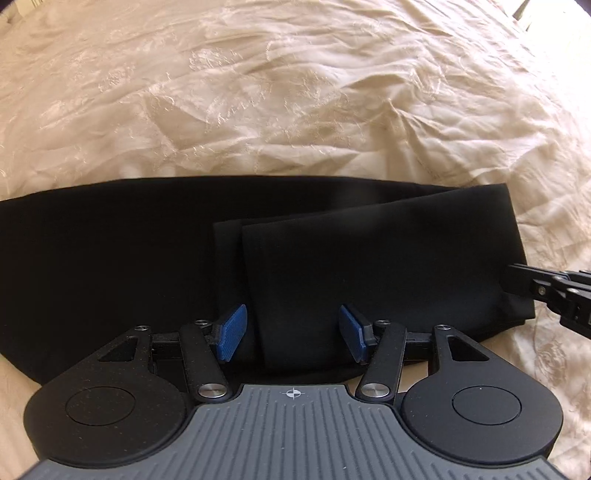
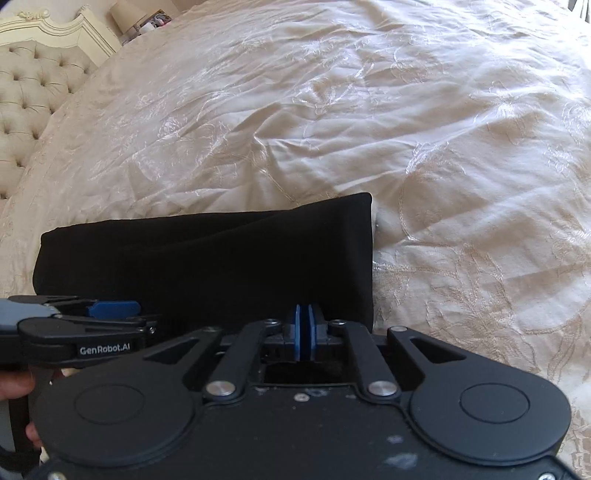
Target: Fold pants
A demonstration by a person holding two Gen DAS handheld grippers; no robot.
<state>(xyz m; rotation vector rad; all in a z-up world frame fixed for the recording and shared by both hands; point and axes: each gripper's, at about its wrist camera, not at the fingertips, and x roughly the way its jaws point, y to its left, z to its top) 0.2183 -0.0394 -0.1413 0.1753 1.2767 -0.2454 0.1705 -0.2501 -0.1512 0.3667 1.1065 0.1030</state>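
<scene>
Black pants [image 1: 147, 266] lie folded into a long band across the cream bedspread [image 1: 295, 110], with one leg end doubled back on top [image 1: 369, 258]. My left gripper [image 1: 292, 332] hovers open over the near edge, its blue pads [image 1: 232, 332] apart on either side of the doubled leg without pressing it. In the right wrist view the pants [image 2: 203, 258] end at a square corner. My right gripper [image 2: 304, 332] has its pads together at the near right edge, with a thin dark strip of cloth between them. Its tip [image 1: 515, 277] meets the pants' right fold.
A tufted headboard [image 2: 29, 92] and a lamp [image 2: 125, 14] stand at the far left. The wrinkled bedspread [image 2: 443, 147] stretches beyond and to the right of the pants. A person's hand [image 2: 14, 384] holds the left gripper [image 2: 110, 314] close beside the right one.
</scene>
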